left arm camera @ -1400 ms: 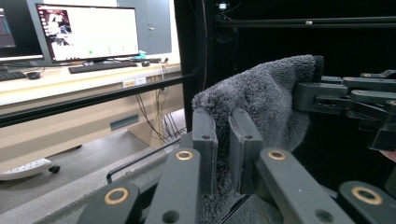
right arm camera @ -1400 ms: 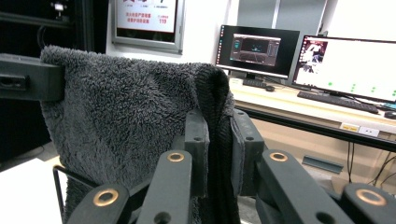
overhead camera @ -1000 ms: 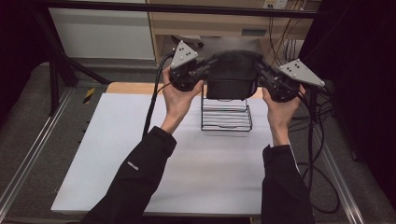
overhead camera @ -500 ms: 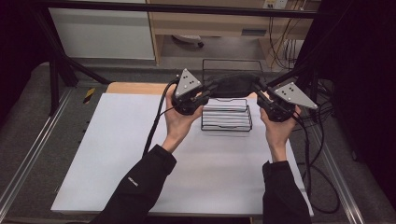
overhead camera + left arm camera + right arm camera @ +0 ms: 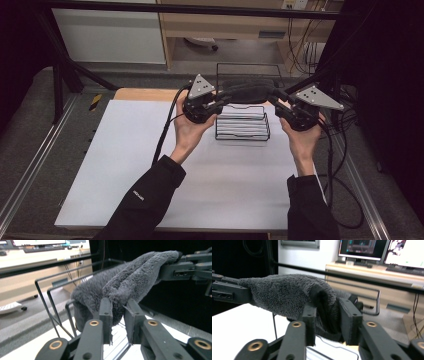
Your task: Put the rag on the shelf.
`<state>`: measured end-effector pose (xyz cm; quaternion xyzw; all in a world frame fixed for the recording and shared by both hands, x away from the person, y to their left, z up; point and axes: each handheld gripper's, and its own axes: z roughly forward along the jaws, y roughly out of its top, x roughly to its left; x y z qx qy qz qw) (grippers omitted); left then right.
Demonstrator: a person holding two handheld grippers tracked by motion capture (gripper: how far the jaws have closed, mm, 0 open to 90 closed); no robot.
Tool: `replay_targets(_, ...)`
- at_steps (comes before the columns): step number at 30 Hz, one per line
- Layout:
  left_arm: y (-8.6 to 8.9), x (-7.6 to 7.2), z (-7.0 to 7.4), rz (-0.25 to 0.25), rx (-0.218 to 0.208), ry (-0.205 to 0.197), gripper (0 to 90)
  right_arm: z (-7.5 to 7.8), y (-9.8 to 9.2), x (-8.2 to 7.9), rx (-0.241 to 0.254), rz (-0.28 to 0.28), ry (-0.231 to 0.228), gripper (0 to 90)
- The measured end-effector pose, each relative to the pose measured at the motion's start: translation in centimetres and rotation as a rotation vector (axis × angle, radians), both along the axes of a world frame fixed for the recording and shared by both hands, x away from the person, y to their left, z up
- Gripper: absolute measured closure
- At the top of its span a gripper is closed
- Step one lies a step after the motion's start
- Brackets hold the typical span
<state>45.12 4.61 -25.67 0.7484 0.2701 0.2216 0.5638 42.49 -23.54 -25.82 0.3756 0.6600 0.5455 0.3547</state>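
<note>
A dark grey fluffy towel (image 5: 247,92) is stretched between my two grippers over the back top bar of a black wire rack (image 5: 242,131). My left gripper (image 5: 223,95) is at the towel's left end and my right gripper (image 5: 276,97) at its right end. In the left gripper view the towel (image 5: 130,282) lies between the jaws of the left gripper (image 5: 117,315), with a slit of light beside one pad. In the right gripper view the towel (image 5: 287,295) sits loosely between the jaws of the right gripper (image 5: 327,312). Both pairs of jaws have just been opening.
The rack stands at the back middle of a white table top (image 5: 125,165), with bare surface in front and to the left. Cables (image 5: 167,130) trail from both grippers. A dark frame bar (image 5: 200,9) crosses above, and shelves and monitors stand behind.
Both hands came down and slightly apart with the towel, from above the rack to the level of its top bars. The towel now lies flatter and more stretched.
</note>
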Motion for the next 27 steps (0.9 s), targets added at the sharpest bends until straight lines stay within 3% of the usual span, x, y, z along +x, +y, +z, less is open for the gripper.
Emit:
replay_targets(11,-0.1,-0.1,-2.1,0.009,0.065,0.065,65.5,-1.7,-0.4,-0.6,-0.023,-0.016,0.133,48.8)
replay_targets(22,0.3,0.5,-5.9,0.009,0.119,0.164,53.1,-5.5,-0.8,-0.1,-0.049,-0.027,0.246,32.3)
replay_targets(27,1.3,0.3,-7.3,0.018,0.157,0.198,44.8,-7.2,-1.1,-0.4,-0.052,-0.014,0.266,22.4)
